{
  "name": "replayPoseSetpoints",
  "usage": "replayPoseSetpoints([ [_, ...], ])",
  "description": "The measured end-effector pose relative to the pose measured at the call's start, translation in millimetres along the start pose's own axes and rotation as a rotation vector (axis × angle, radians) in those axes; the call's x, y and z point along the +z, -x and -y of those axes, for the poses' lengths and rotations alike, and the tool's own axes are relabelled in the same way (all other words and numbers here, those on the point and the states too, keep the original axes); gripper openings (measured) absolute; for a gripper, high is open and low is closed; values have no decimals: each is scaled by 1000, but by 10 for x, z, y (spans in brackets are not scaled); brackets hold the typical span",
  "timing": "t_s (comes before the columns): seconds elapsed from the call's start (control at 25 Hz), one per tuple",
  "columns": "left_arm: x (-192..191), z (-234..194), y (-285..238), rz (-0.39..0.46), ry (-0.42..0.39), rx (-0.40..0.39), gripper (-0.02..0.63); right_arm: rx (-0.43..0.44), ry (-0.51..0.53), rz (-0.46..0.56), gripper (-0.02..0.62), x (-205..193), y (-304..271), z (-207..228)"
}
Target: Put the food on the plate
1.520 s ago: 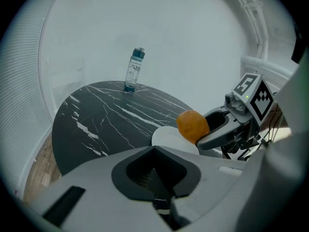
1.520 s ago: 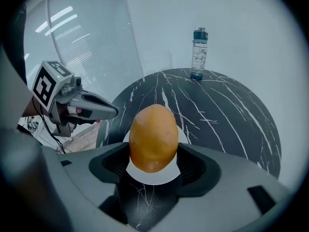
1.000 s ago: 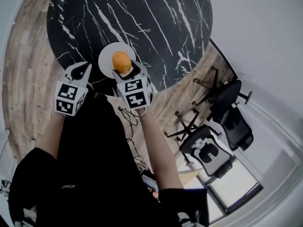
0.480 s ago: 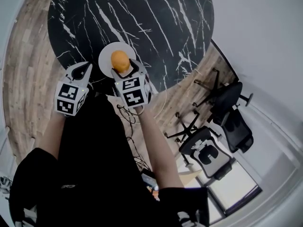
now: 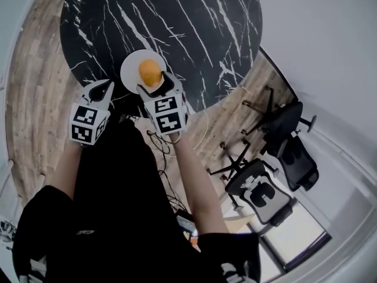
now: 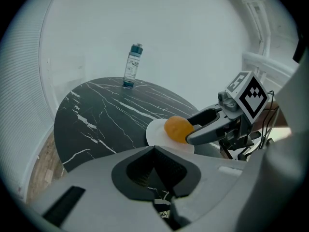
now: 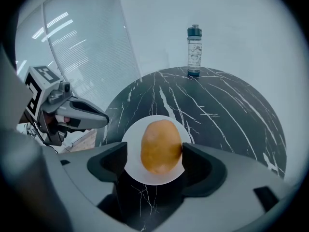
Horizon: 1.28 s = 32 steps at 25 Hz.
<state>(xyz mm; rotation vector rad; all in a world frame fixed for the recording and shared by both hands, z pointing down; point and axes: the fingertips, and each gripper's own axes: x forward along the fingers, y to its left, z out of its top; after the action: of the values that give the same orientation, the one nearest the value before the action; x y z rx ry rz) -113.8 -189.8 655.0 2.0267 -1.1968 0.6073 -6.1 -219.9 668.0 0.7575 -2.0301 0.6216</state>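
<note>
A round orange-brown piece of food [image 7: 161, 145] lies on the white plate [image 7: 130, 138] near the front edge of the black marble table [image 5: 194, 28]. My right gripper [image 7: 154, 159] straddles it and its jaws are opening. The left jaw stands clear of the food, and the right jaw is still at its side. The head view shows the food [image 5: 150, 72] over the plate [image 5: 130, 69], just ahead of the right gripper [image 5: 154, 84]. My left gripper [image 5: 105, 86] hovers left of the plate with its jaws together and nothing in them. It also shows in the left gripper view [image 6: 154, 151].
A clear water bottle [image 7: 194, 50] with a dark cap stands at the table's far edge, seen again as the bottle [image 6: 132, 65]. Two black office chairs [image 5: 283, 128] and cables lie on the wooden floor to the right of the table.
The right gripper has carried the food a little forward, nearer the middle of the plate. The left gripper has hardly moved.
</note>
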Motion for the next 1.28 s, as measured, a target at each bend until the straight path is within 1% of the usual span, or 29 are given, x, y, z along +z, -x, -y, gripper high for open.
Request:
replayPoseSetpoints([
  [0.28,-17,188,115,11,-21,7,0,-21,-21,117,327,-15,249,9],
  [0.44,-6,298,195,16,-25,8,0,-32,-65,166,327,-68,378,38],
  [0.6,22,422,268,26,-47,19,0,-42,-117,216,325,-123,492,71],
  [0.64,28,457,285,30,-51,22,0,-48,-130,236,310,-125,525,83],
  [0.8,45,604,362,45,-42,39,0,-85,-193,336,58,-129,714,131],
  [0.84,61,657,382,52,-38,39,0,-92,-207,358,12,-132,770,137],
  [0.96,135,822,450,81,-52,36,0,-95,-232,408,-3,-144,922,103],
  [1.08,208,937,529,107,-72,46,0,-105,-241,456,-3,-114,1052,32],
  [1.28,411,1136,720,173,-107,67,0,-176,-194,556,-3,4,1416,-42],
])
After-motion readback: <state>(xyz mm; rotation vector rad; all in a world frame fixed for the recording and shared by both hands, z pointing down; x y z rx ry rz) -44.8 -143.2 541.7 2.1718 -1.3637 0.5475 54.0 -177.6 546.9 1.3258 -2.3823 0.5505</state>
